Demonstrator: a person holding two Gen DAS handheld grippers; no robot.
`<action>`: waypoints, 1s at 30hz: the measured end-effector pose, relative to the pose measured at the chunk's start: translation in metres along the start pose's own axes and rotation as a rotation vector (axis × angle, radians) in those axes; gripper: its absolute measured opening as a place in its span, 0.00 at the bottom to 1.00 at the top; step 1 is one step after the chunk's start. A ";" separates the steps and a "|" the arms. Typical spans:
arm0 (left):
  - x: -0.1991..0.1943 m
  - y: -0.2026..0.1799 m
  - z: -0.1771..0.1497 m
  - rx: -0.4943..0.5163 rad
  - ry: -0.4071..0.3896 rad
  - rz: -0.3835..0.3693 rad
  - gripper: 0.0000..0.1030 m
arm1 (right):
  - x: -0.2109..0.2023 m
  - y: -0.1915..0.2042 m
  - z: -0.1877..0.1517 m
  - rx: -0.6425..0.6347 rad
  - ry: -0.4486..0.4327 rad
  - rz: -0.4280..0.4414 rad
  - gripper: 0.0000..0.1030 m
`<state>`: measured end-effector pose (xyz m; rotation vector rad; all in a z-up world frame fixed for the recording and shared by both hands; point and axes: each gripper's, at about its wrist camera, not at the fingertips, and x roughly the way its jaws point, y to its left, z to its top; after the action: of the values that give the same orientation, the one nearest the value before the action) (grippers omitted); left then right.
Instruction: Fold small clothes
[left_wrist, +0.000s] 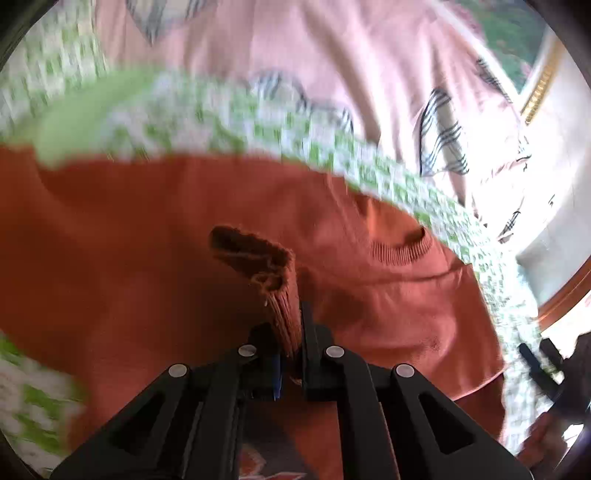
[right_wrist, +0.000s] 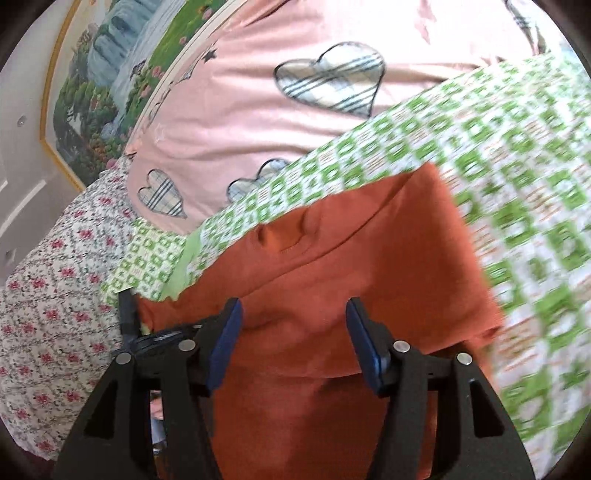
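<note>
A small rust-orange sweater (left_wrist: 147, 229) lies spread on a green-and-white patterned sheet (left_wrist: 258, 125). My left gripper (left_wrist: 291, 325) is shut on a ribbed cuff of the sweater's sleeve (left_wrist: 284, 310), which stands bunched up between the fingers. The round neckline (left_wrist: 402, 251) lies beyond to the right. In the right wrist view the same sweater (right_wrist: 332, 266) fills the middle. My right gripper (right_wrist: 293, 321) is open and empty just above the sweater body, its blue pads (right_wrist: 225, 343) wide apart.
A pink quilt with plaid heart patches (right_wrist: 325, 74) lies behind the sheet. A floral cloth (right_wrist: 55, 295) is at the left and a framed landscape picture (right_wrist: 99, 92) hangs on the wall. The other gripper's tip (right_wrist: 127, 314) shows at the sweater's left edge.
</note>
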<state>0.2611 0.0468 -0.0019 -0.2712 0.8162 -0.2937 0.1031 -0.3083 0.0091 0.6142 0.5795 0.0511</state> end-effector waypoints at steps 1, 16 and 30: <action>-0.001 0.002 -0.002 0.022 -0.006 0.035 0.05 | -0.002 -0.005 0.002 -0.004 -0.008 -0.031 0.59; 0.000 0.025 -0.004 -0.016 0.012 0.083 0.06 | 0.079 -0.065 0.055 -0.058 0.227 -0.242 0.61; 0.005 0.007 0.004 0.056 -0.024 0.062 0.05 | 0.058 -0.070 0.069 -0.060 0.141 -0.195 0.09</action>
<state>0.2685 0.0515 -0.0052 -0.1961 0.7896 -0.2547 0.1800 -0.3901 -0.0130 0.4960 0.7697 -0.0718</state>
